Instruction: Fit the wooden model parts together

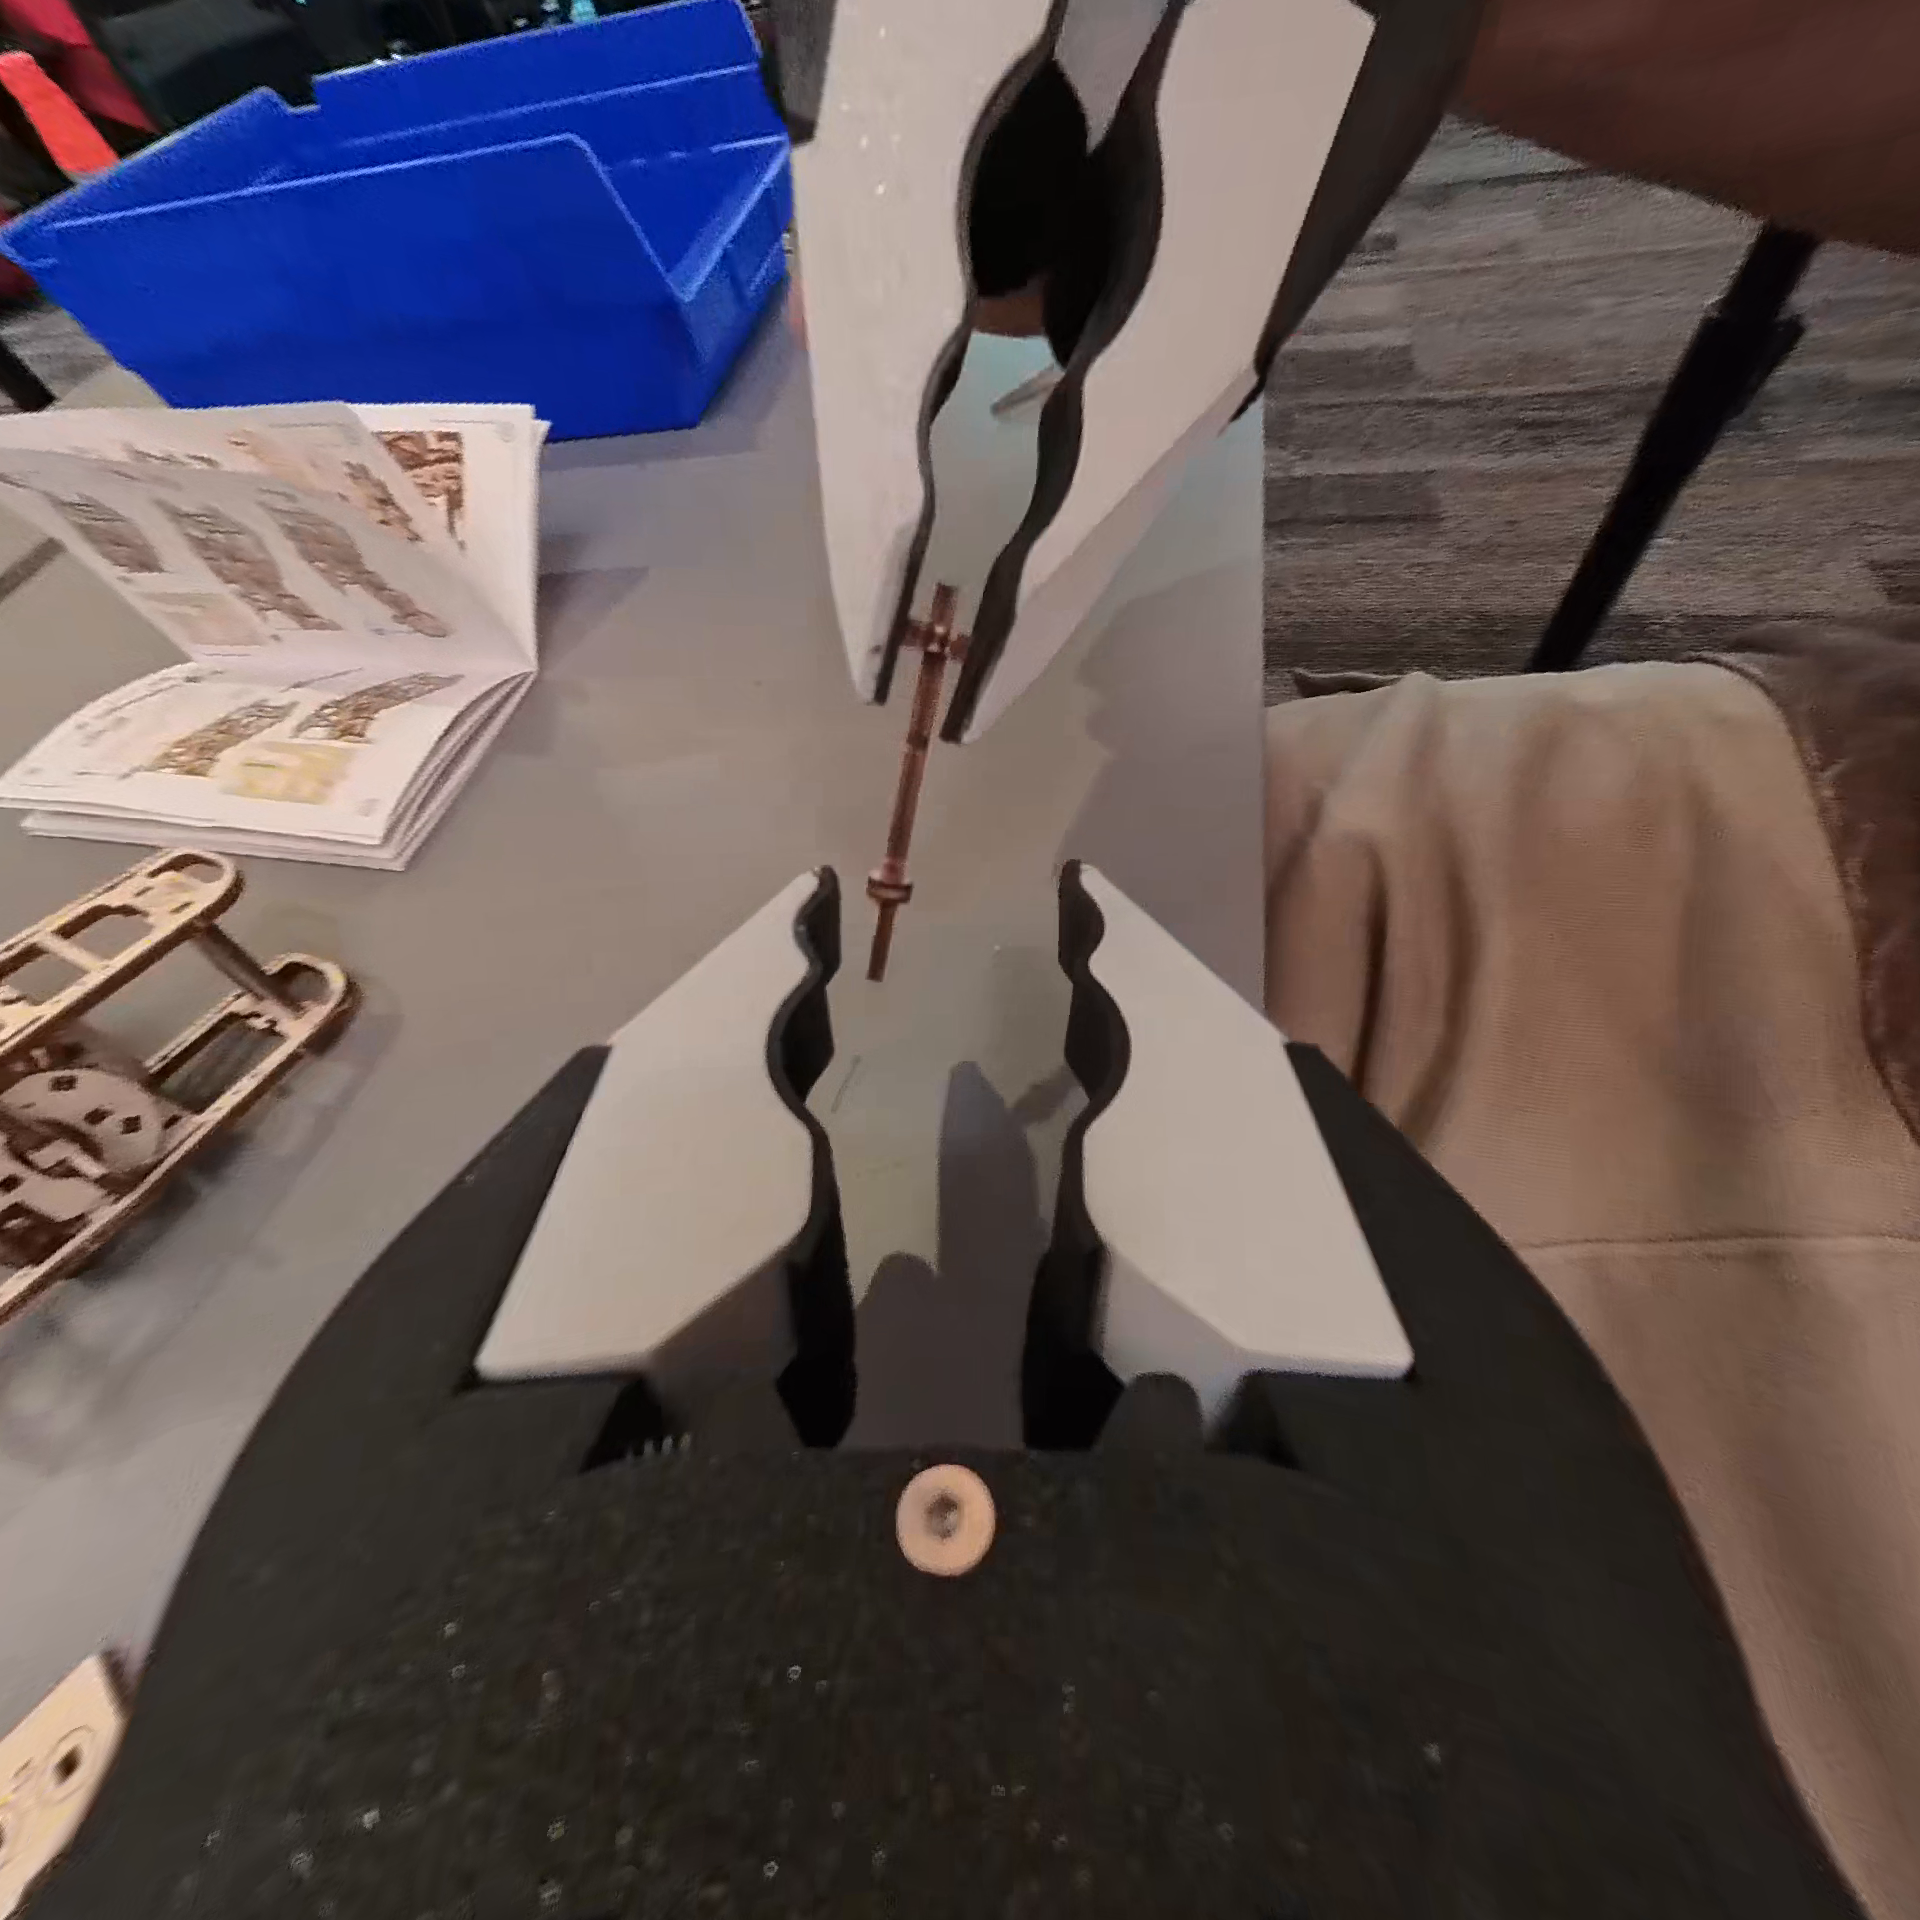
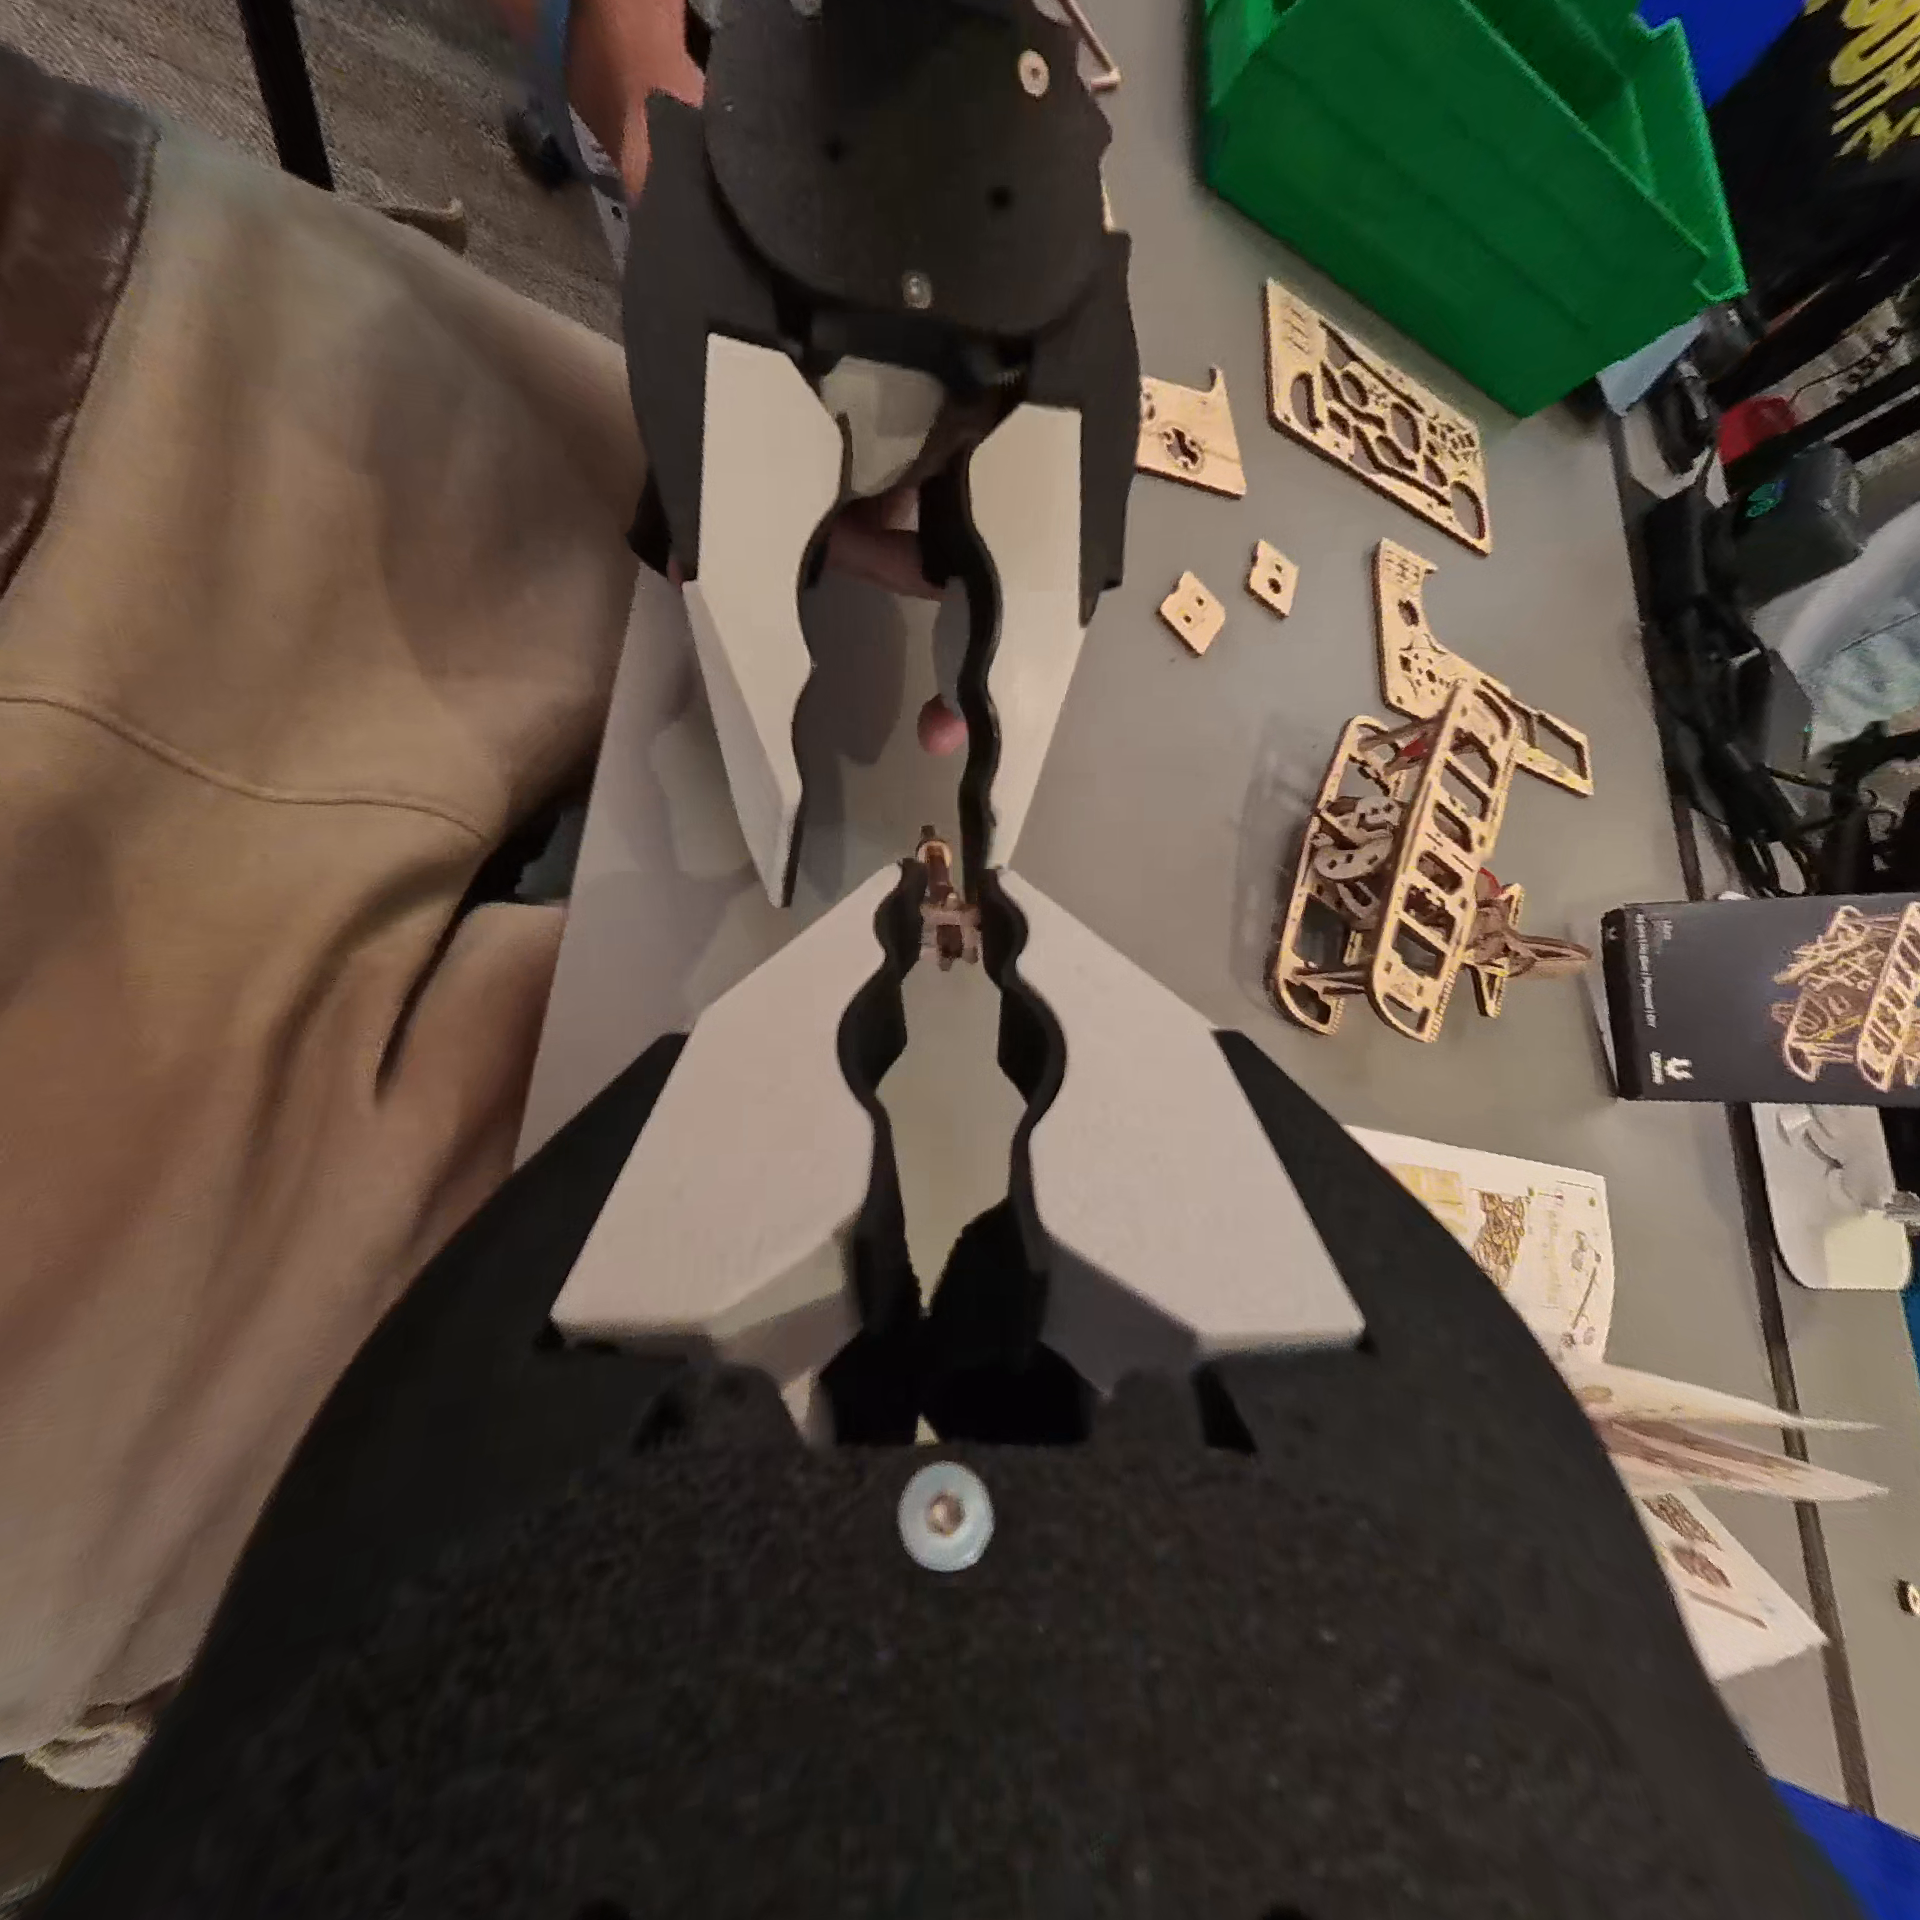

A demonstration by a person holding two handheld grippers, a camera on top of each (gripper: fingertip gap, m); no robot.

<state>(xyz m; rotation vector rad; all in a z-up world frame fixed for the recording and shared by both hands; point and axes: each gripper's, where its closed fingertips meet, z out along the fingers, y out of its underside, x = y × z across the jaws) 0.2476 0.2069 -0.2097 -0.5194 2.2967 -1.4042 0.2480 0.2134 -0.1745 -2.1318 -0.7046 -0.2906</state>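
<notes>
My right gripper (image 2: 948, 878) is shut on a thin brown wooden axle (image 2: 945, 925) with a small cross piece, which it pinches at its fingertips. In the left wrist view the right gripper (image 1: 920, 717) comes down from the top and the axle (image 1: 902, 810) hangs from it. The axle's lower end sits between the tips of my left gripper (image 1: 945, 883), close to its left finger. My left gripper is open and empty. It also shows in the right wrist view (image 2: 883, 873), facing my right gripper tip to tip. A half-built wooden model (image 2: 1403, 883) lies on the grey table (image 1: 675, 831).
An open instruction booklet (image 1: 291, 623) and a blue bin (image 1: 416, 239) lie left of the grippers. Wooden part sheets (image 2: 1371, 416), small loose pieces (image 2: 1195, 613), a green bin (image 2: 1455, 187) and a dark box (image 2: 1766, 997) also lie on the table. A person's beige clothing (image 1: 1558, 1039) is at the table edge. The half-built wooden model (image 2: 1403, 883) sits 15 cm or so from the ends of my left fingers.
</notes>
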